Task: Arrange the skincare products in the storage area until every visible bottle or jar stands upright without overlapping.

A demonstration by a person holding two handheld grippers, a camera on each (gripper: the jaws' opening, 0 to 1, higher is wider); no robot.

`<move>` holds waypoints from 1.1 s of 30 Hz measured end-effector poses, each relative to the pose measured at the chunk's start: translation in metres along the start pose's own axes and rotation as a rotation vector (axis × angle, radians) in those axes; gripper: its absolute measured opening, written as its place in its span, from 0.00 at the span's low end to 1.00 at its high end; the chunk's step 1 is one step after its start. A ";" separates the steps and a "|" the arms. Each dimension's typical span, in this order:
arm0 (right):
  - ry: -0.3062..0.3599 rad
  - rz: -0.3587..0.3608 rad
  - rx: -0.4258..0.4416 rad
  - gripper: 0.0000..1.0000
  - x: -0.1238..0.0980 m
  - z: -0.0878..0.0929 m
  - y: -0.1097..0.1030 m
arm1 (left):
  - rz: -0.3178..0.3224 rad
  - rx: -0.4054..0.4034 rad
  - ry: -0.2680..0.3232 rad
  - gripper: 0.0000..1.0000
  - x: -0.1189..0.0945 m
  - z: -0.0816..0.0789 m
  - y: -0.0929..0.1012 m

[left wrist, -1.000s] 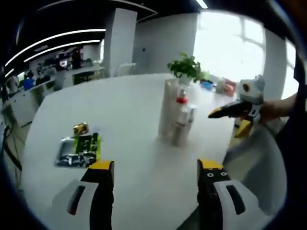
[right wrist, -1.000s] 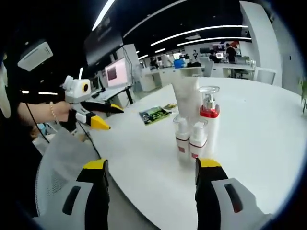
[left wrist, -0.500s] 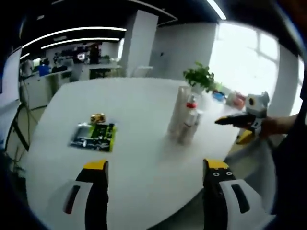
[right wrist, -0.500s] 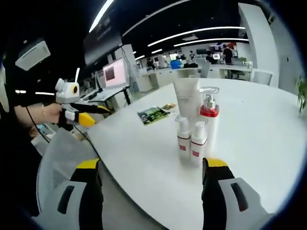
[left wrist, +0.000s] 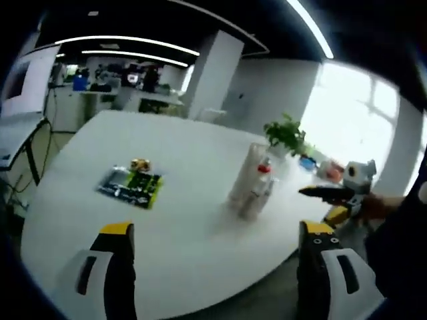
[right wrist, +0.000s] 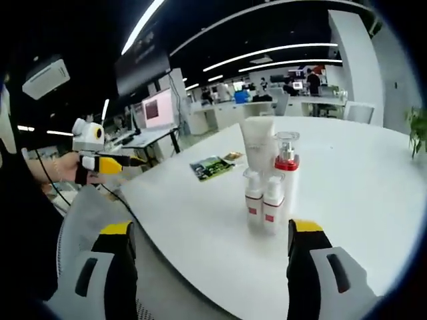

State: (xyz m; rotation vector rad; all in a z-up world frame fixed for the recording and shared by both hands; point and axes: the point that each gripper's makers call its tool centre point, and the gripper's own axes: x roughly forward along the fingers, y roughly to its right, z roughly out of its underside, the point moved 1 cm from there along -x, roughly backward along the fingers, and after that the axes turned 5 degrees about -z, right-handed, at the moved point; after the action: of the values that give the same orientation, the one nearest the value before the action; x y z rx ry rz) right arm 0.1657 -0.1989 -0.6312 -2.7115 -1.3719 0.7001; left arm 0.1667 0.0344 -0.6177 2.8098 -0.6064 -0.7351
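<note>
1. Left tongs (left wrist: 215, 250): spread, empty, off the surface (left wrist: 80, 193) edge.
2. Mid-surface: tube (right wrist: 257, 145), pump bottle (right wrist: 287, 175), two small bottles (right wrist: 263, 200) upright, tightly clustered.
3. Right tongs (right wrist: 212, 260): spread, empty. Arrangement looks done; next, just verify no overlap.

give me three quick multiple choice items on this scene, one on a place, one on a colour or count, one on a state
1. Where do the skincare products stand on the white table?
A. scattered apart
B. in one tight cluster
C. on the green packet

2. What colour is the pump bottle's collar?
A. red
B. blue
C. black

3. How do the right claw's jaws stand?
A. shut on a bottle
B. shut on nothing
C. open, holding nothing

Answers: 1 B, tube, pump bottle and two small bottles stand bunched together, apart from the green packet. 2 A, a red band under the pump. 3 C, the right claw has its jaws spread, nothing between.
</note>
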 end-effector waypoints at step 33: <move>-0.015 -0.041 0.068 0.99 0.005 0.008 -0.004 | -0.283 -0.001 0.227 0.93 0.003 -0.034 -0.040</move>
State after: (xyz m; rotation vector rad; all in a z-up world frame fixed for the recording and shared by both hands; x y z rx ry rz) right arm 0.1623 -0.1944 -0.6394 -2.6239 -1.3760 0.7511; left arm 0.1995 0.0717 -0.6004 2.9543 -0.1727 -0.4459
